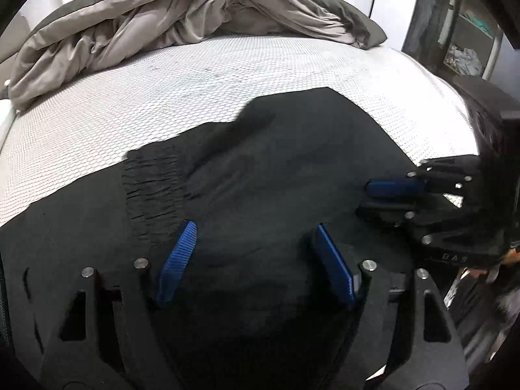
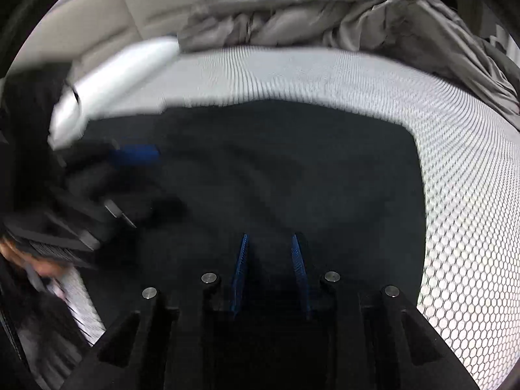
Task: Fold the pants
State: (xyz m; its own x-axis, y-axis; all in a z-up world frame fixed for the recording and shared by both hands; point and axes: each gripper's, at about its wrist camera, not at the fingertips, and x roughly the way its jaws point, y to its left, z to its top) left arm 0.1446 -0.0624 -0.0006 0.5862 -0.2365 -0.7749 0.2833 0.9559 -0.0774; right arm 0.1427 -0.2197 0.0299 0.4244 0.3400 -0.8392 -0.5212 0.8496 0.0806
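Black pants (image 1: 260,169) lie partly folded on a white mesh-patterned mattress (image 1: 146,97); the ribbed elastic waistband (image 1: 152,182) shows at the left. My left gripper (image 1: 256,227) is open just above the pants, blue pads spread wide. My right gripper (image 1: 367,200) comes in from the right edge over the cloth, its blue pad (image 1: 396,186) a small gap above the black finger below. In the right wrist view the pants (image 2: 292,169) fill the middle and my right gripper (image 2: 269,239) hovers over them, jaws narrowly apart with dark cloth between or beneath; whether it grips is unclear. The left gripper (image 2: 152,178) is blurred at left.
A crumpled grey-beige duvet (image 1: 182,16) is heaped at the far end of the bed, also in the right wrist view (image 2: 325,16). A dark shelf unit (image 1: 461,32) stands at the right beyond the mattress edge. A white pillow (image 2: 113,74) lies at the far left.
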